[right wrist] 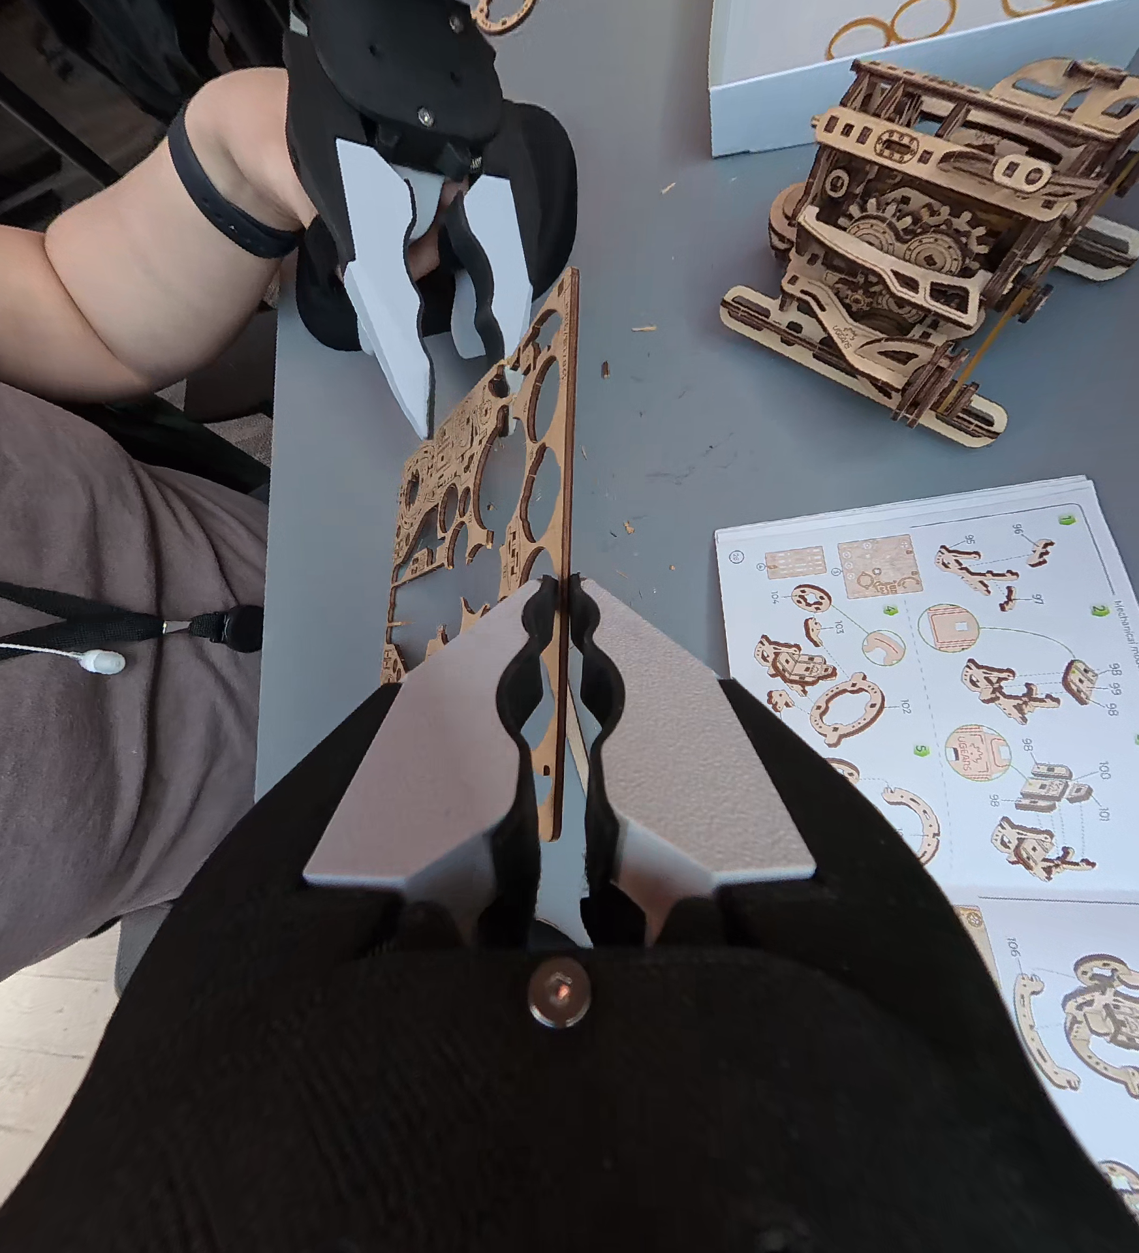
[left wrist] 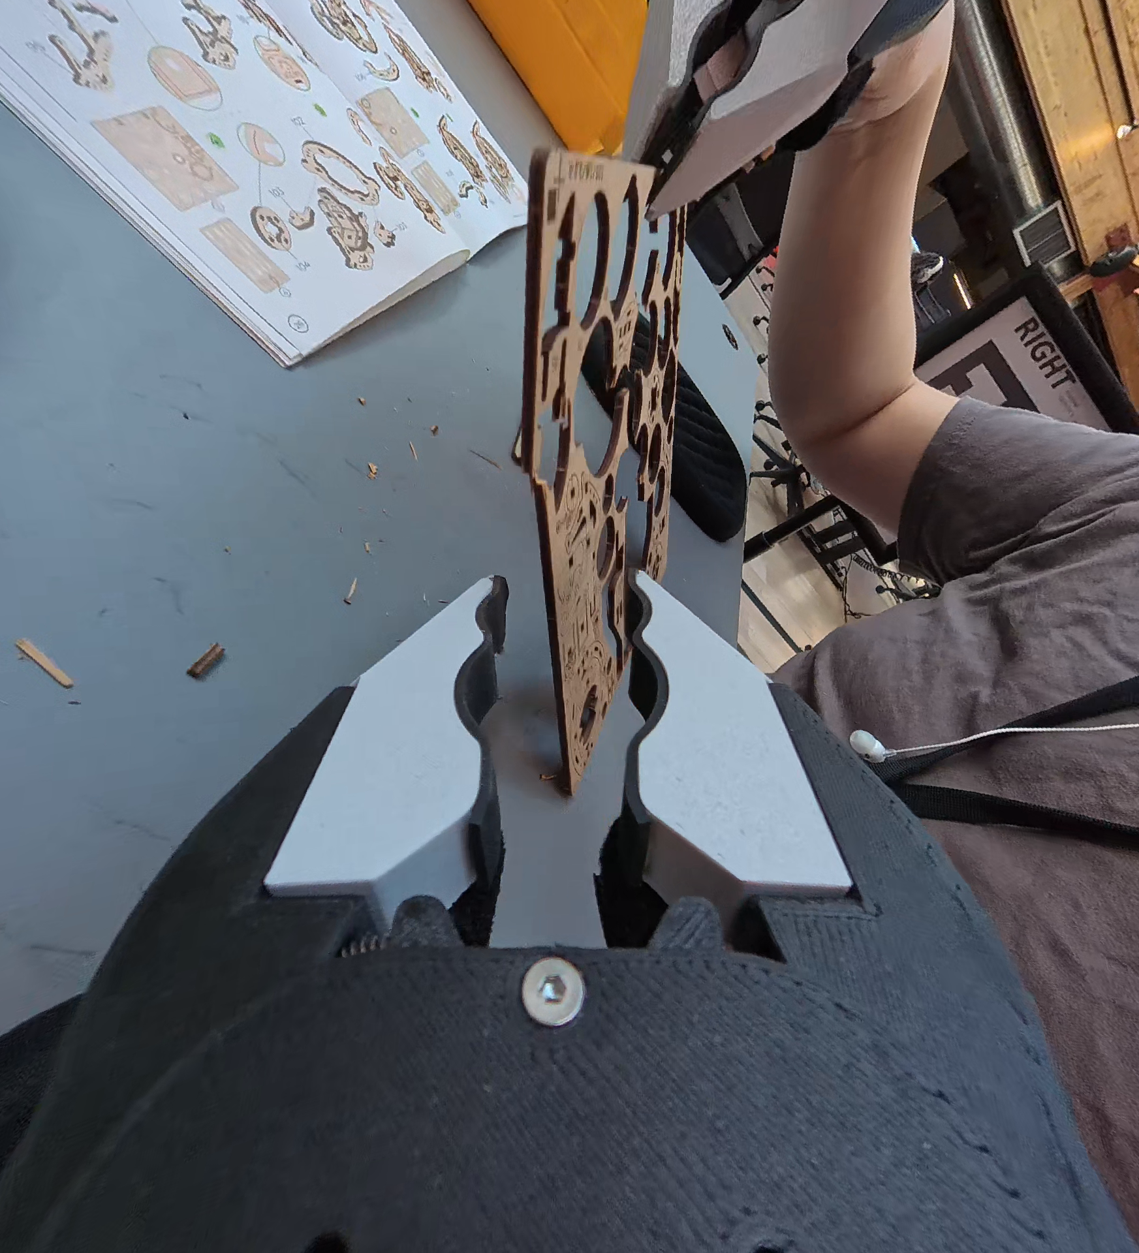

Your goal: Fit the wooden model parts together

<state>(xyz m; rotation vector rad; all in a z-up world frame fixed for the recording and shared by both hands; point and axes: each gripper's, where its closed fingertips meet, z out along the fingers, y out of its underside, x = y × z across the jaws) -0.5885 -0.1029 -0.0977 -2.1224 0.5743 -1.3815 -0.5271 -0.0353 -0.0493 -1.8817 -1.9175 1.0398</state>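
- Your right gripper (right wrist: pixel 558 590) has its fingers clamped on the wooden sheet (right wrist: pixel 485 488), standing edge-up above the tabletop (right wrist: pixel 688 420)
- Your left gripper (left wrist: pixel 570 597) has fingers apart around its lower end; squeezing there could snap 1 thin web

Tan wooden sheet (right wrist: pixel 485 474) with dark-edged cutouts; grey table (right wrist: pixel 688 420); white, black-lined fingers (right wrist: pixel 444 766)

A laser-cut wooden parts sheet (right wrist: pixel 539 474) stands on edge across the grey table (right wrist: pixel 675 420), splitting the workspace; bare tabletop lies beyond it, hemmed by the assembled wooden model (right wrist: pixel 926 257) and the open instruction booklet (right wrist: pixel 960 678).
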